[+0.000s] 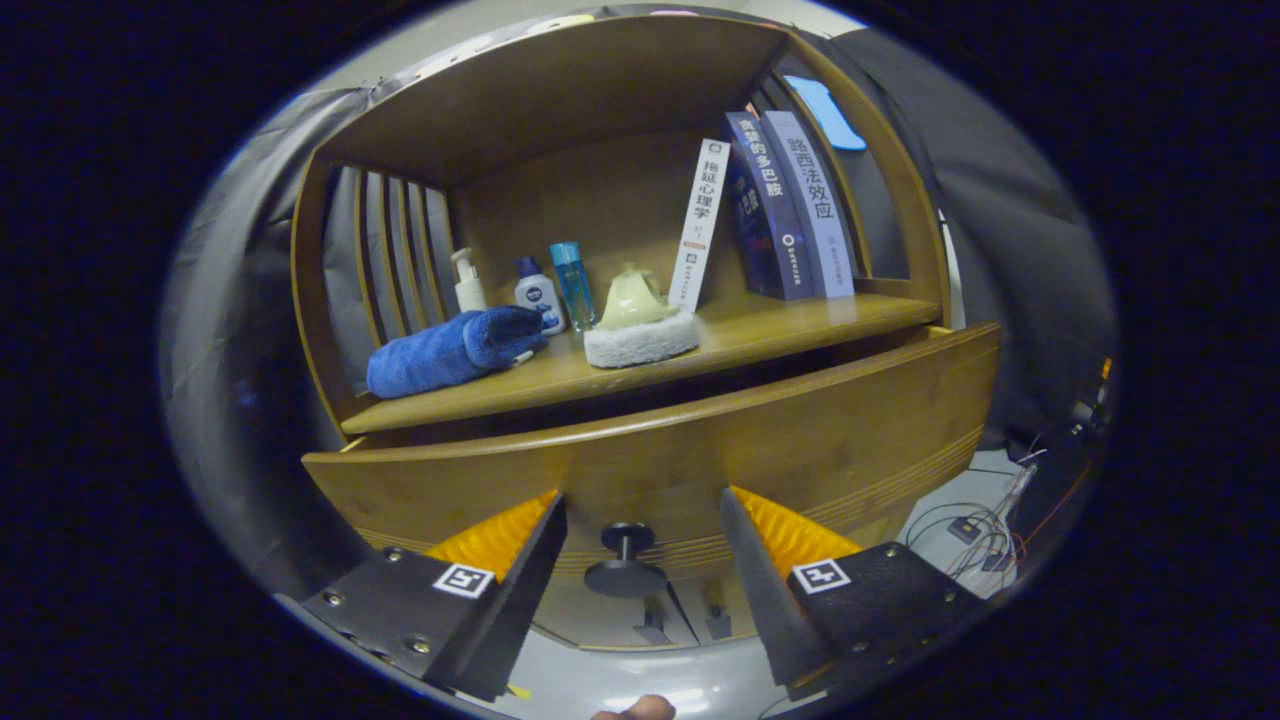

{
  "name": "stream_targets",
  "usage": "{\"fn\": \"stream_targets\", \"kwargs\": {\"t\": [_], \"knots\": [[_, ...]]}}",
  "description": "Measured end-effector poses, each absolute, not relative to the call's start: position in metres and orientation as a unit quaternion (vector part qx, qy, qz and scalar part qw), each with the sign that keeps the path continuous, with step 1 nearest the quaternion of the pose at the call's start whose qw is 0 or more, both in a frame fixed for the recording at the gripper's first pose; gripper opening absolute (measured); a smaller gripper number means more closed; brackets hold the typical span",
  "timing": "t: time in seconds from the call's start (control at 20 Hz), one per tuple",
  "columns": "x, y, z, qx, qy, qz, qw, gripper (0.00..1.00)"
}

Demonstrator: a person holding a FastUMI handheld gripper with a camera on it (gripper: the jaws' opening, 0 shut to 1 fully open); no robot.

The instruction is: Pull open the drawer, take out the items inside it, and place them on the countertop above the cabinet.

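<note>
We look from a camera that rides on the gripper (640, 520), facing forward along its two fingers (500, 580), which stand apart. It sits low and close to the wooden cabinet (620, 80), right in front of the drawer (760, 440). The drawer knob (625, 565) is near, between the fingers. We look a little upward, so the tabletop (780, 335) lies farther off, past the drawer.

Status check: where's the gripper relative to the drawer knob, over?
Gripper open, fingers straddling the drawer knob, not touching. Drawer looks slightly pulled out. Nothing in the way.
</note>
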State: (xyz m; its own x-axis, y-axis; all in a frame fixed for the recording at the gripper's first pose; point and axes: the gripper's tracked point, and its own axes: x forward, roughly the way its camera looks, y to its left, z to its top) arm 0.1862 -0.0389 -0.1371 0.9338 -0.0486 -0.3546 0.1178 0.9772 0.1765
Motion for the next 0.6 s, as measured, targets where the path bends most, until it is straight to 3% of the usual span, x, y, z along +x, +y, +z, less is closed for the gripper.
{"fn": "stream_targets", "kwargs": {"t": [0.6], "knots": [[0.212,-0.041,-0.141,0.107,0.175,-0.042,0.978,0.93]]}}
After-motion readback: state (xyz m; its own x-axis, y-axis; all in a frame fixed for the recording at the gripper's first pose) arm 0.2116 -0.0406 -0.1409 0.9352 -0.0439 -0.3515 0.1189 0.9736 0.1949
